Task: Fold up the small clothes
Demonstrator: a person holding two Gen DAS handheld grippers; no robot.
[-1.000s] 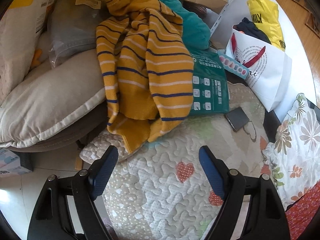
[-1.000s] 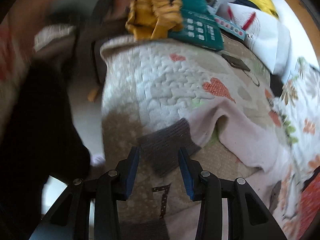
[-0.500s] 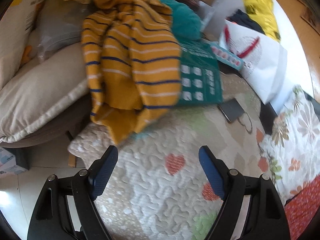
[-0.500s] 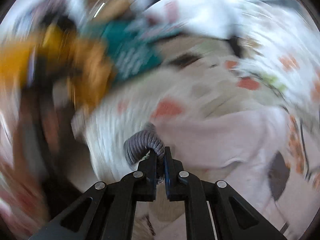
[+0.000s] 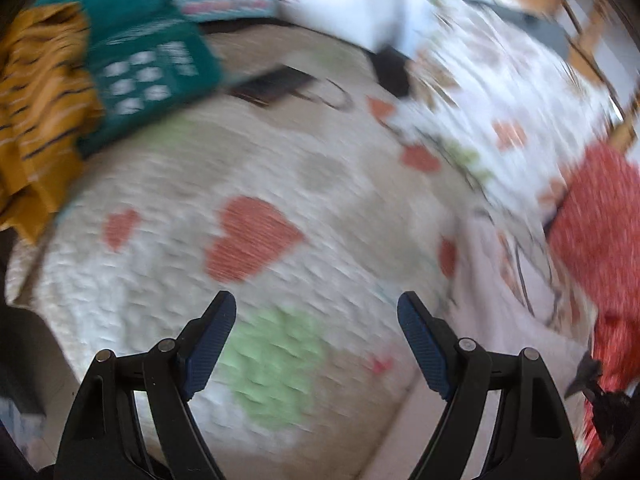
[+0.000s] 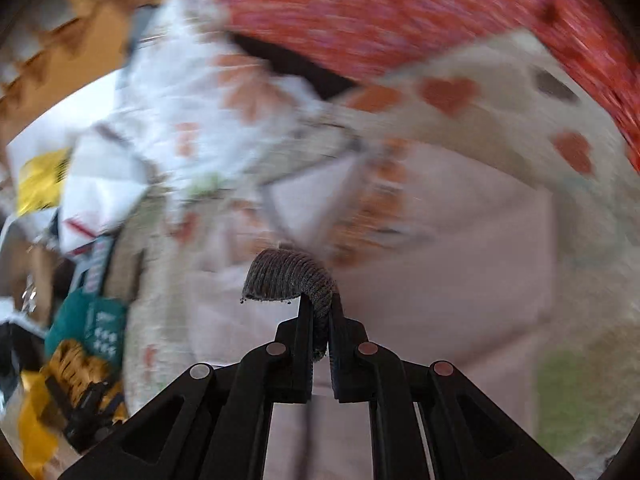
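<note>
Your right gripper (image 6: 320, 320) is clamped on the grey ribbed cuff (image 6: 288, 276) (pale pink garment (image 6: 440, 264) spreading ahead). Your left gripper (image 5: 316, 340) gapes empty over the quilt (image 5: 256, 200); the garment lies to its right.

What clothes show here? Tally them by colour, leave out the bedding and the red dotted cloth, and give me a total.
Mustard with dark stripes: 1, the sweater
Teal: 1, the garment beside it
Pale pink: 1, the garment whose grey ribbed cuff the right tool pinches
Total: 3
</note>
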